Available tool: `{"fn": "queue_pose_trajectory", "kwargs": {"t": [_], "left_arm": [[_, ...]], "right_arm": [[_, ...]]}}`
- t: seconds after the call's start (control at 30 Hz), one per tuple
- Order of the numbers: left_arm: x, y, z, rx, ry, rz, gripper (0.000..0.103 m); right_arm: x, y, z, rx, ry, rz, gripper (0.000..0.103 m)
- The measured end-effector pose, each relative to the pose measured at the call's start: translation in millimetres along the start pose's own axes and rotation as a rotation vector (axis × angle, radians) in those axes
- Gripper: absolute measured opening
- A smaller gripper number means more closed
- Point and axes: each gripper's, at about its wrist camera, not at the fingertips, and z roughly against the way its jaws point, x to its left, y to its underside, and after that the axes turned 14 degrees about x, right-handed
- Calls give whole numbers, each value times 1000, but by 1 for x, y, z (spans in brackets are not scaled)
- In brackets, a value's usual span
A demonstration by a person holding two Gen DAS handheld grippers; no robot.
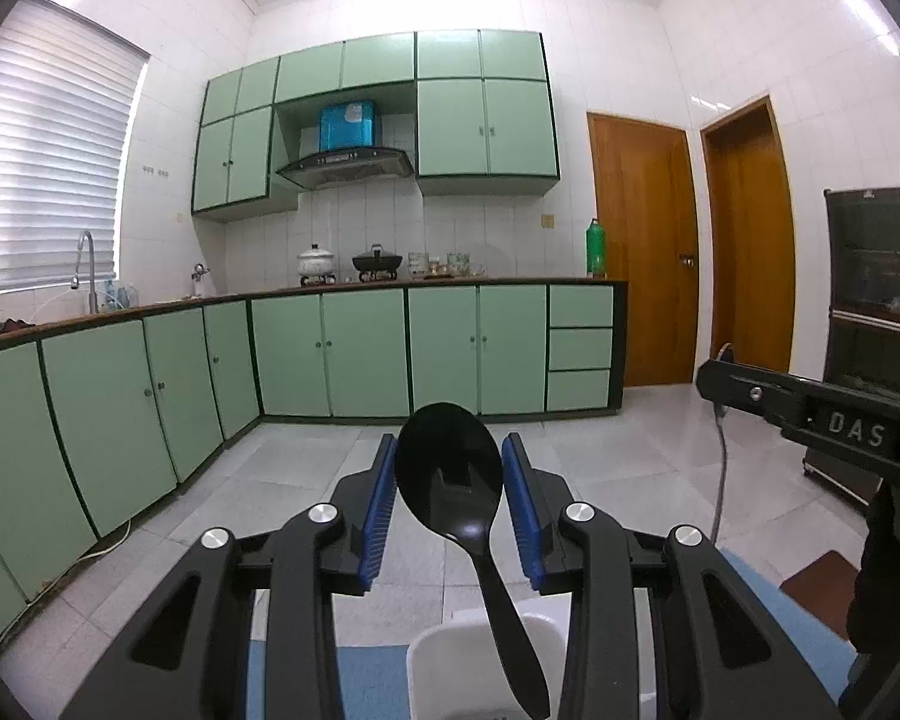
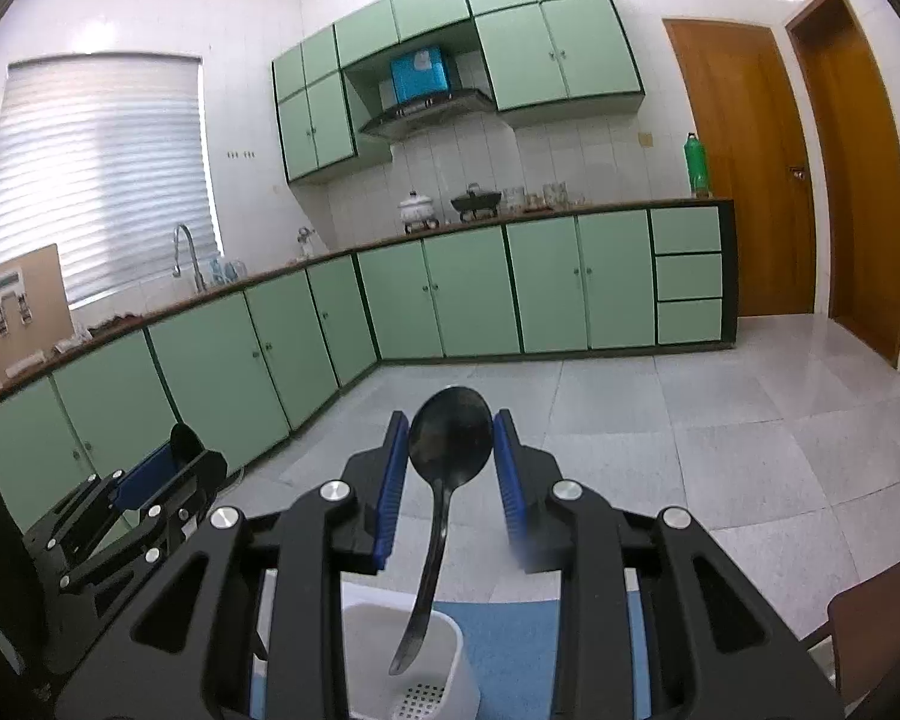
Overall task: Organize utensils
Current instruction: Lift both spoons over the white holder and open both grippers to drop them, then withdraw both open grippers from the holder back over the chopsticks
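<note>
Left gripper [image 1: 449,468] jaws grip a large black plastic spoon [image 1: 450,468]; right gripper [image 2: 450,450] jaws grip a smaller black plastic spoon [image 2: 449,438], both above the white plastic utensil holder [image 2: 402,660].

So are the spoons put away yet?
Not yet. Nothing looks stored: the white utensil holder shows only its perforated bottom. In hand: the left tool grips one black spoon by its bowl, the right tool another. Left: lowering both, handles first, into the holder.

Both wrist views near-level, facing green cabinets [image 1: 366,354] across floor; shared kitchen.
</note>
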Motion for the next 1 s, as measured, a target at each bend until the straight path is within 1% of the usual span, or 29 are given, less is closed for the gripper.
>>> {"fn": "queue_pose_trajectory", "kwargs": {"t": [0.07, 0.13, 0.23, 0.27, 0.3, 0.37, 0.4, 0.43, 0.5, 0.53, 0.6, 0.63, 0.67, 0.7, 0.83, 0.97, 1.0], "left_arm": [[1, 5, -4, 17, 10, 8, 35], [3, 9, -6, 33, 28, 15, 35], [6, 12, -1, 42, 35, 27, 37], [7, 13, 3, 42, 37, 31, 38], [8, 15, 6, 43, 35, 33, 40], [9, 14, 13, 51, 36, 38, 42], [10, 16, 19, 55, 38, 46, 45], [12, 16, 25, 58, 40, 53, 51], [14, 21, 39, 72, 33, 62, 60], [14, 25, 49, 78, 33, 67, 65], [16, 35, 65, 106, 34, 75, 70], [16, 41, 73, 122, 34, 80, 74], [16, 46, 79, 146, 31, 84, 77], [17, 56, 88, 174, 29, 91, 82], [15, 99, 113, 293, 39, 104, 88], [10, 142, 126, 418, 41, 114, 89], [8, 152, 127, 456, 37, 108, 89]], "right_arm": [[4, 7, -7, 22, 6, 15, 27], [4, 13, -14, 55, -8, 23, 28], [3, 23, -13, 73, -13, 20, 29], [3, 24, -12, 77, -15, 19, 31], [3, 25, -10, 81, -19, 15, 36], [3, 28, -4, 84, -19, 5, 41], [2, 30, 2, 88, -22, -2, 44], [2, 32, 6, 93, -24, -6, 47], [1, 39, 19, 102, -23, -10, 61], [2, 44, 25, 109, -18, -5, 63], [2, 56, 39, 121, -13, 1, 77], [3, 65, 46, 133, -13, -1, 80], [3, 73, 53, 147, -17, -6, 86], [3, 84, 61, 168, -24, -10, 89], [6, 133, 84, 260, -14, -14, 92], [16, 186, 95, 390, -3, -22, 92], [19, 194, 97, 410, -6, -22, 92]]}}
